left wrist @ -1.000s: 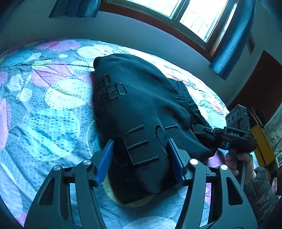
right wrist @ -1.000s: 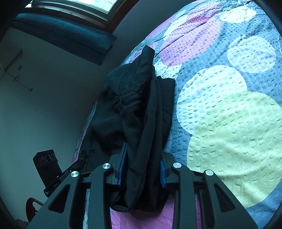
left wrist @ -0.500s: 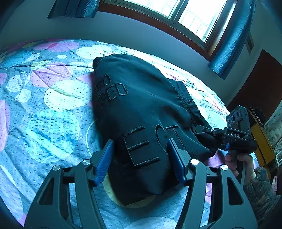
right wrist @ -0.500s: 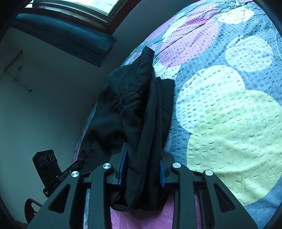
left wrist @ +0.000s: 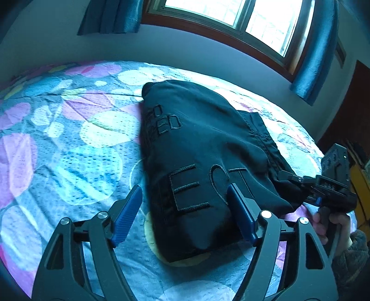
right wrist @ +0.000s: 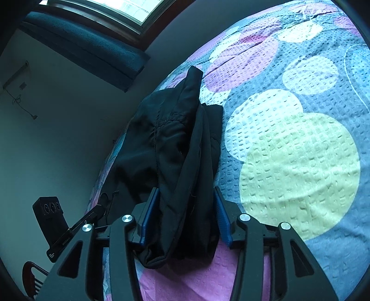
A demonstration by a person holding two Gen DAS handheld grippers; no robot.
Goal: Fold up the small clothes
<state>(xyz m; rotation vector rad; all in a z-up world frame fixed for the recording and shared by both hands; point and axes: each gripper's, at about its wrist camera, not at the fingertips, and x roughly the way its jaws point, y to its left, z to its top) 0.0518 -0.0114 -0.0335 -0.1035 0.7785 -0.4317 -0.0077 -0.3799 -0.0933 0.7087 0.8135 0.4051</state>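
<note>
1. A black garment point(left wrist: 201, 162), embroidered with large letters, lies folded into a thick bundle on the bed's circle-patterned bedspread point(left wrist: 69, 162), below the window point(left wrist: 231, 20).
2. The left tongs point(left wrist: 185, 215) are opening; their blue pads straddle the garment's near end without pressing it, likely letting the fold settle under its own weight.
3. The right tongs point(right wrist: 182, 217), held by a hand point(left wrist: 333, 227), work at the garment's right edge. They are opening too, with layered cloth between the pads, which no longer seem to pinch it.
4. Both releases together suggest this fold is judged done, with the bundle left flat on the bedspread.
</note>
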